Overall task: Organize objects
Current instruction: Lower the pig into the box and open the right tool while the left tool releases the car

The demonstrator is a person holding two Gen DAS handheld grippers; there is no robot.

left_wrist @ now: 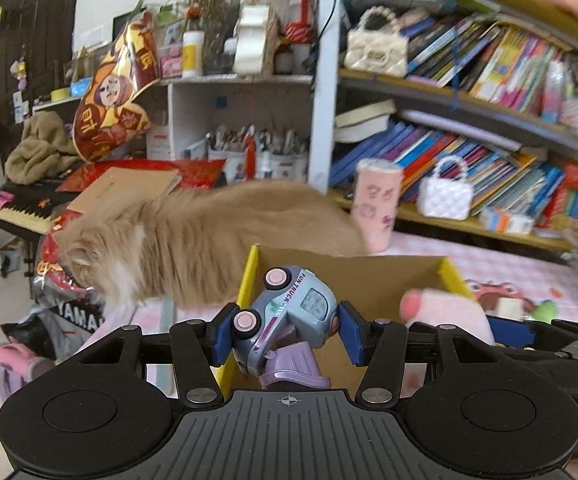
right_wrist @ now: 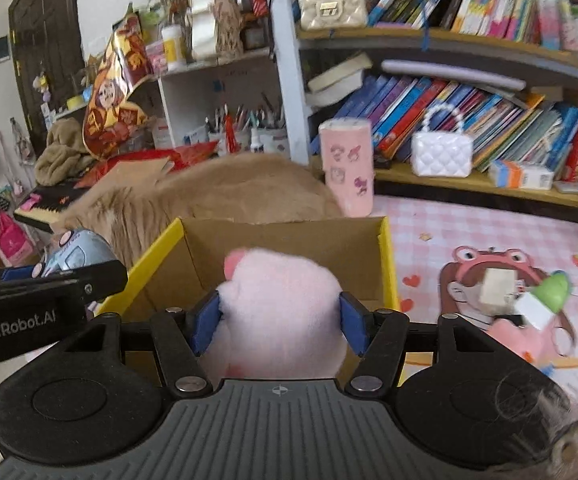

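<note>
Left wrist view shows the left claw clenched on a pale blue toy truck, its blue pads pressed against the truck's sides. The truck is tilted, pink wheels turned to the left, a lilac part hanging below it, and it sits over the yellow left wall of an open cardboard box. Lettering on the roof reads "FUN TRUCK".

Right wrist view shows the right claw grasping a pink plush toy, squeezed between both pads and held above the inside of the same cardboard box, whose rim is yellow. The left claw with the toy truck appears at the left edge of this view, just beside the box's left wall.

Behind the box a long-haired ginger cat stands on the pink checked tabletop, head lowered toward the left. A pink tumbler with cartoon stickers stands upright just beyond the box's far right corner, touching or nearly touching the cat's rear. Near it on the lower bookshelf sits a white quilted mini handbag. To the right of the box, on the tabletop, lie a small wooden block and a green object, too blurred to identify.
</note>
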